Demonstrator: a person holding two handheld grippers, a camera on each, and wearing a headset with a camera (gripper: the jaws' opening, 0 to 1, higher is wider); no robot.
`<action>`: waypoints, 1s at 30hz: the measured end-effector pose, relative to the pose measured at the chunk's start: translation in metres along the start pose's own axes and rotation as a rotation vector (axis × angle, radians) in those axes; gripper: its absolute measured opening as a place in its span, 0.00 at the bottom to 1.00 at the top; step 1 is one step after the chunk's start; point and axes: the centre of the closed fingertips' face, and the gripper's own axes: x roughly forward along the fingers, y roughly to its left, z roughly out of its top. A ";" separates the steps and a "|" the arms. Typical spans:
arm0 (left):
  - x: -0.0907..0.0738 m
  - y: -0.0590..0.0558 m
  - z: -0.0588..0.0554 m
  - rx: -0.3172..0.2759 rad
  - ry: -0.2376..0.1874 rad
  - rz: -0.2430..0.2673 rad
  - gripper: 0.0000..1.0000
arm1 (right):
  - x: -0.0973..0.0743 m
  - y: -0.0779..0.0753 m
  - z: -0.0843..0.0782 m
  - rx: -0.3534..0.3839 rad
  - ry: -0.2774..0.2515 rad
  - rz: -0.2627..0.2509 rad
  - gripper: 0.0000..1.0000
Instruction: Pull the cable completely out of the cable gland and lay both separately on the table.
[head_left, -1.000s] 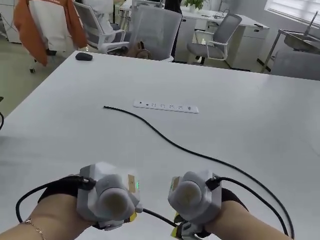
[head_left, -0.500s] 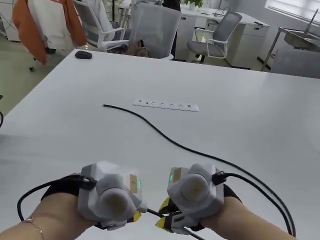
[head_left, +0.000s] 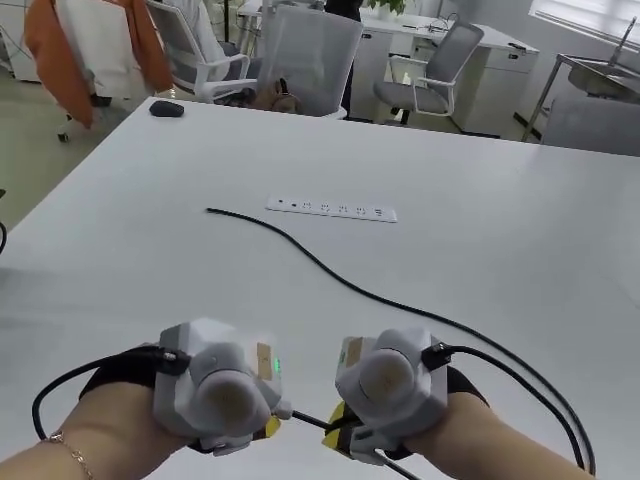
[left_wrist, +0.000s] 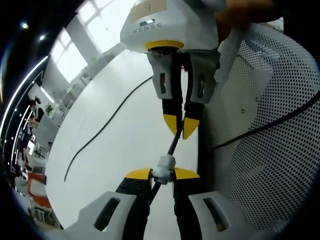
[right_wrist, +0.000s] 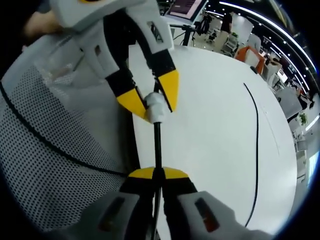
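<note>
Now | left gripper (left_wrist: 162, 175) clamps the gland (right_wrist: 154, 109) | right gripper (right_wrist: 156, 173) pinches the cable (left_wrist: 172, 146) just beside it | opposed holds let a pull part them over the table (head_left: 470, 190)

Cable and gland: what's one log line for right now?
left claw: shut on gland | right claw: shut on cable | cable: runs through gland | pull-out: not yet done

"XENSE" on the right gripper (left_wrist: 179, 127) housing
</note>
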 end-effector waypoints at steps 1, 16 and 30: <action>0.000 0.000 0.000 0.001 0.001 0.001 0.17 | 0.000 0.000 -0.001 0.002 0.006 0.000 0.02; -0.001 0.003 -0.002 -0.011 0.008 0.015 0.17 | 0.001 -0.008 -0.032 0.044 0.142 -0.034 0.02; -0.001 0.005 -0.003 -0.014 0.011 0.022 0.17 | 0.001 -0.009 -0.040 0.062 0.177 -0.035 0.02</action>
